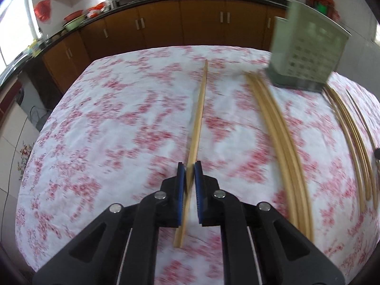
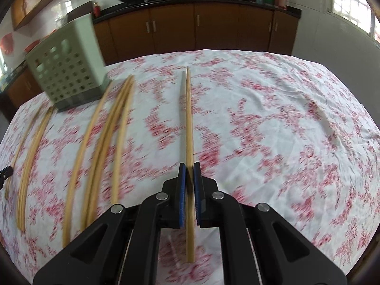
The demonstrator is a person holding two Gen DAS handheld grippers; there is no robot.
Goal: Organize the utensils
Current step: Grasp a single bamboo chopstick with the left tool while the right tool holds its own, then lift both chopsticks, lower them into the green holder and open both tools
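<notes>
My left gripper (image 1: 189, 169) is shut on a wooden chopstick (image 1: 199, 116) that runs forward over the table. My right gripper (image 2: 189, 169) is shut on another wooden chopstick (image 2: 189, 118), held just above the cloth. A pale green perforated utensil holder (image 1: 306, 54) stands at the far right in the left wrist view and at the far left in the right wrist view (image 2: 67, 68). Several loose chopsticks (image 1: 277, 128) lie on the cloth between the two grippers, also shown in the right wrist view (image 2: 104, 137).
The table carries a white cloth with red flowers (image 1: 114, 123). More chopsticks (image 1: 351, 142) lie beyond the holder, near the table's right edge. Brown kitchen cabinets (image 2: 213, 26) and a dark counter with woks stand behind the table.
</notes>
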